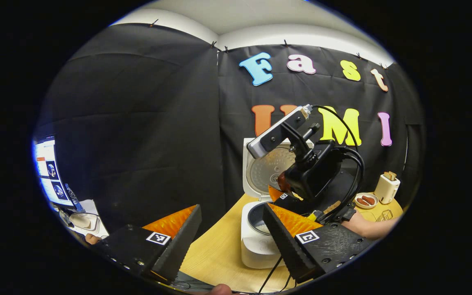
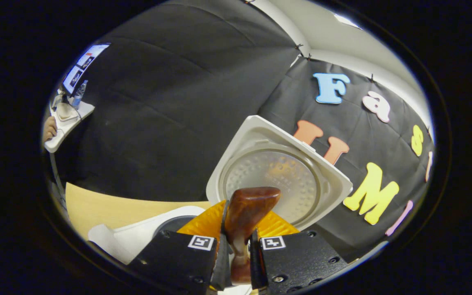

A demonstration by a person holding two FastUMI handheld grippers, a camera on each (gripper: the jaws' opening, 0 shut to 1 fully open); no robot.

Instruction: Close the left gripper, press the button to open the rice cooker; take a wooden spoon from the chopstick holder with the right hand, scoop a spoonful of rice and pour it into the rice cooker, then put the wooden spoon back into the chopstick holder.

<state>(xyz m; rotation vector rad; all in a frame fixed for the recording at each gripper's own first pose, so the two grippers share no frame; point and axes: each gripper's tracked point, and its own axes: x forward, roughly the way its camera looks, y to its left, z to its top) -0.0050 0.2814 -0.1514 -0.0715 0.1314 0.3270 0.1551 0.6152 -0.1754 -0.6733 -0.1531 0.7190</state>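
The white rice cooker (image 1: 256,246) stands on the wooden table with its lid (image 1: 266,170) raised upright. A pale patch shows inside its dark inner pot (image 1: 256,219). My left gripper (image 1: 231,209) is open in front of the cooker, fingers wide apart and holding nothing. My right gripper (image 1: 279,194) hovers over the pot, held by a hand coming from the right. In the right gripper view, my right gripper (image 2: 240,231) is shut on the handle of a brown wooden spoon (image 2: 248,207). The spoon's bowl points up in front of the lid (image 2: 273,178), and the pot (image 2: 172,224) is low on the left.
A cream toaster (image 1: 386,187) and a small plate of sausages (image 1: 366,200) stand at the table's far right. A monitor (image 1: 49,174) and a side desk with a mouse (image 1: 81,220) are at the far left. Black cables (image 1: 275,270) trail over the table's front edge.
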